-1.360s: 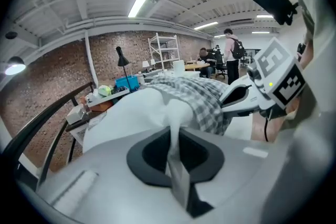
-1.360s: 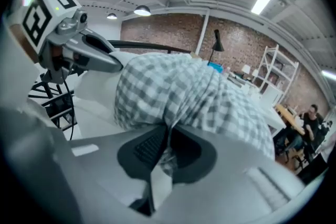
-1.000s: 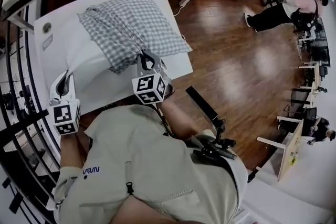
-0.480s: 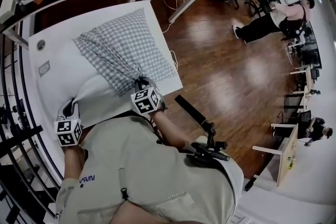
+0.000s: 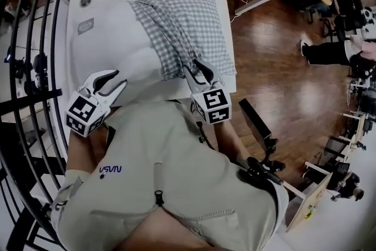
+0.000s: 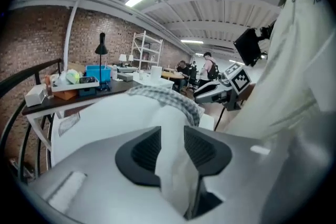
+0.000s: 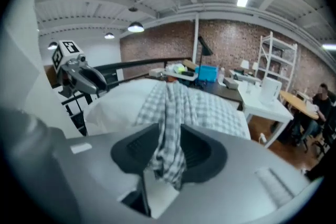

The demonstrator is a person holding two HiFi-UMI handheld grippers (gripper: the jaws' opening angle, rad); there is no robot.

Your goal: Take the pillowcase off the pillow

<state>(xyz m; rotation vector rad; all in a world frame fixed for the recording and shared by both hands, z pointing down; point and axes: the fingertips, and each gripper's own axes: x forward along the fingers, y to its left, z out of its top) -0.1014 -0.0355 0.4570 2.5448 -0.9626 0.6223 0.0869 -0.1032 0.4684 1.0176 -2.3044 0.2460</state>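
Cloth this soft and light would slip rather than resist: the checked pillowcase [image 5: 188,26] lay half off the white pillow [image 5: 128,50] on the tabletop [image 5: 76,47]. My right gripper's [image 7: 169,149] fingers had just been opening, with the bunched hem loose between them. My left gripper's [image 6: 172,147] had too, around the pillow's corner. I judged the hem the best hold. Black railing [image 5: 32,100] crowded my left.
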